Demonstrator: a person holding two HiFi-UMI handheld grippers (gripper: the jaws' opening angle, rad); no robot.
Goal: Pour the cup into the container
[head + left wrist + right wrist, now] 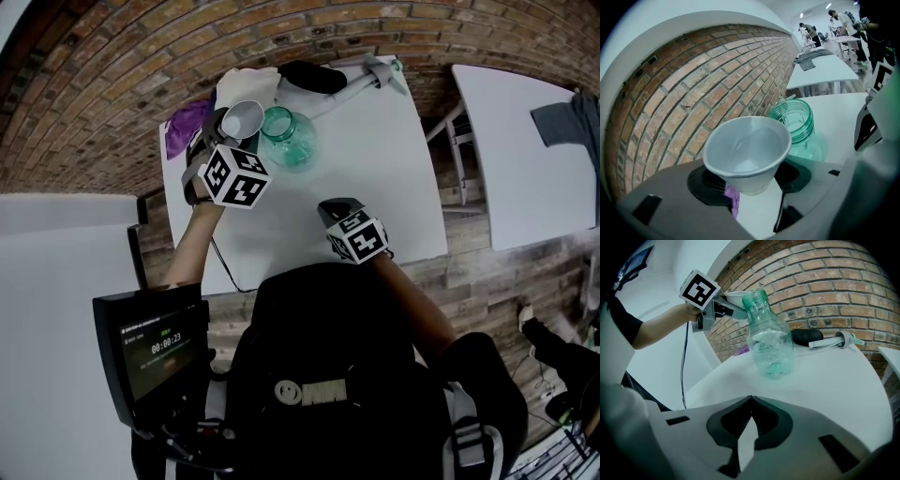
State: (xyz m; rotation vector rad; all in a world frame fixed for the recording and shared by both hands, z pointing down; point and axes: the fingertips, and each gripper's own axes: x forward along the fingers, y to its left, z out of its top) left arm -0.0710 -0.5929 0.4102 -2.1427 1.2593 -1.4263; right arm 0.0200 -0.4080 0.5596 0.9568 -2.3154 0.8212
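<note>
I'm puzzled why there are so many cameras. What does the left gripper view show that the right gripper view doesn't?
Only the left gripper view looks down into the white cup, gripped by the left gripper, and shows people at far tables. Only the right gripper view shows the green jar side-on at full height, the left gripper's marker cube and a black object beyond the jar. Both show cup, jar, brick wall and white table.

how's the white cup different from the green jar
The cup is opaque white and tapered; the jar is clear green with a threaded neck. The cup is held in the left gripper, off the table; the jar stands on the table, ungripped. Both are open-topped.
</note>
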